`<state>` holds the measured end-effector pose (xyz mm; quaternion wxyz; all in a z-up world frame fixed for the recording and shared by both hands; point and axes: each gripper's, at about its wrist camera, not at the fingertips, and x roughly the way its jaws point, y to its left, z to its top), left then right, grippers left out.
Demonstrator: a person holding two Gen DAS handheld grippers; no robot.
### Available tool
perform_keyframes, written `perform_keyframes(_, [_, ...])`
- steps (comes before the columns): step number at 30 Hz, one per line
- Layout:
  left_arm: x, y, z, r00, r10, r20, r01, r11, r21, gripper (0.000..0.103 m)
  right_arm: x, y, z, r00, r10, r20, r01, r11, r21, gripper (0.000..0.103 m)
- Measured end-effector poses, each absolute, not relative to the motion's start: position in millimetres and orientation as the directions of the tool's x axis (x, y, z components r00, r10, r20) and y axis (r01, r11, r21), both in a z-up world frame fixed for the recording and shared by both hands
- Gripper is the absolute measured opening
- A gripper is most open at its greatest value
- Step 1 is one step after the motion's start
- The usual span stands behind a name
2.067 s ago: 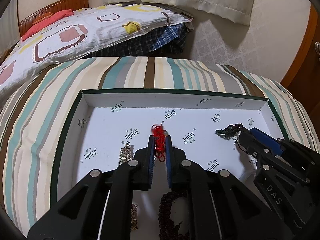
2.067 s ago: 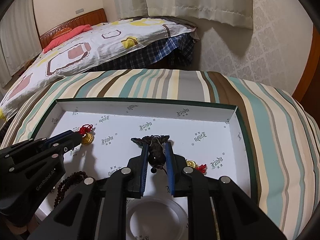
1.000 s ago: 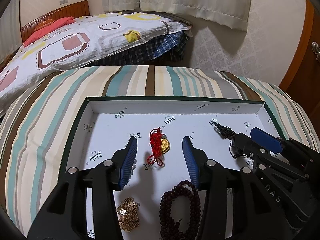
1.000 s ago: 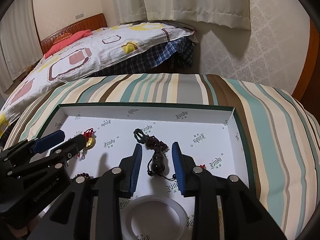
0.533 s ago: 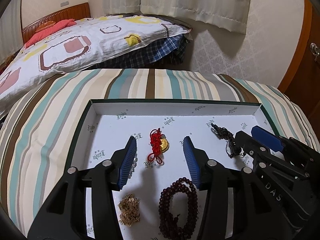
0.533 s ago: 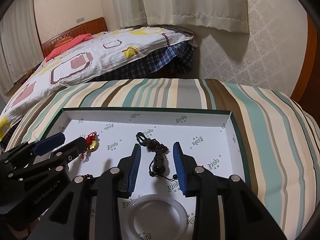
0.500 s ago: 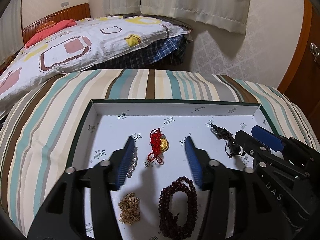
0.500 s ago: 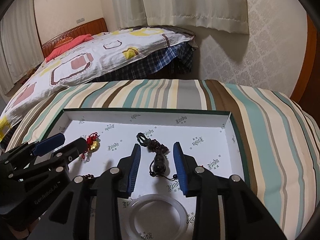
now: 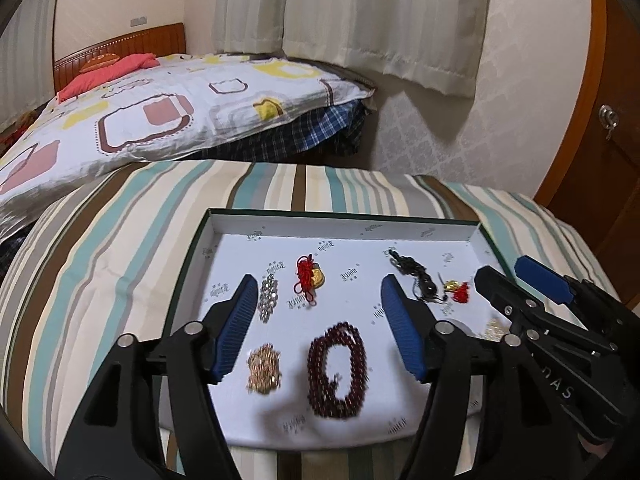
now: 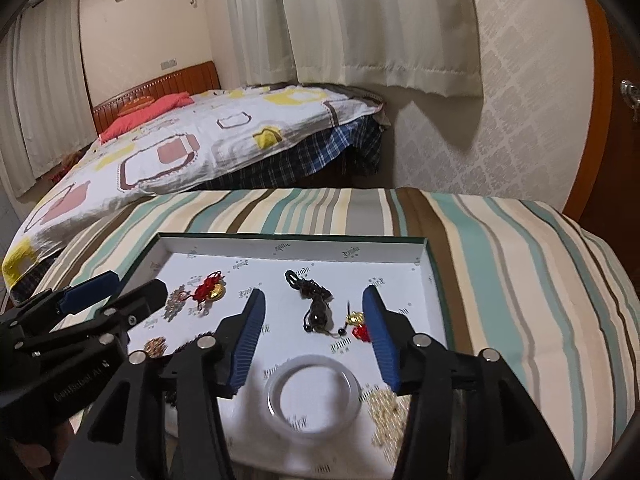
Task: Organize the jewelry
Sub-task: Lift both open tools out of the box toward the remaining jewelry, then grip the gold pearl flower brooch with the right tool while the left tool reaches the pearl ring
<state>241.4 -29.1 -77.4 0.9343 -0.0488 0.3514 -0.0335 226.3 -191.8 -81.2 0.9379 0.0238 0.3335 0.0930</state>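
Both tongs, left (image 9: 320, 324) and right (image 10: 316, 340), gape wide, empty.

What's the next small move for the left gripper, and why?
Probably lower the left gripper onto the dark red bead bracelet. Its jaws stand wide open and hold nothing, and the bracelet lies loose in the tray just below them, apart from the gold chain pile beside it.
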Motion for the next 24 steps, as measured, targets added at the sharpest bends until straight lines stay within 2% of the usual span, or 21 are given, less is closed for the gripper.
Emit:
perform_keyframes(8, [185.8,-24.9,-65.6,0.792,-0.091,-0.604,0.012,0.991,-0.134,0.069,180.1,-215.4,-78.1,0.783,0.150,-0.604,-0.127,0.989,0.081,0.057])
perform_keyframes(18, [136.7,-20.0,-83.7,0.789,-0.066,-0.611,-0.018,0.991,-0.130,0.076,137.2,-243.8,-106.3,0.768,0.098,-0.633,-0.058,0.995,0.083,0.057])
perform_keyframes(24, [119.9,-18.5,-102.2,0.772,-0.053,-0.633,-0.029,0.993,-0.119,0.079,125.0,-256.6,-131.3,0.738,0.076,-0.671,-0.016,0.995,0.095,0.062])
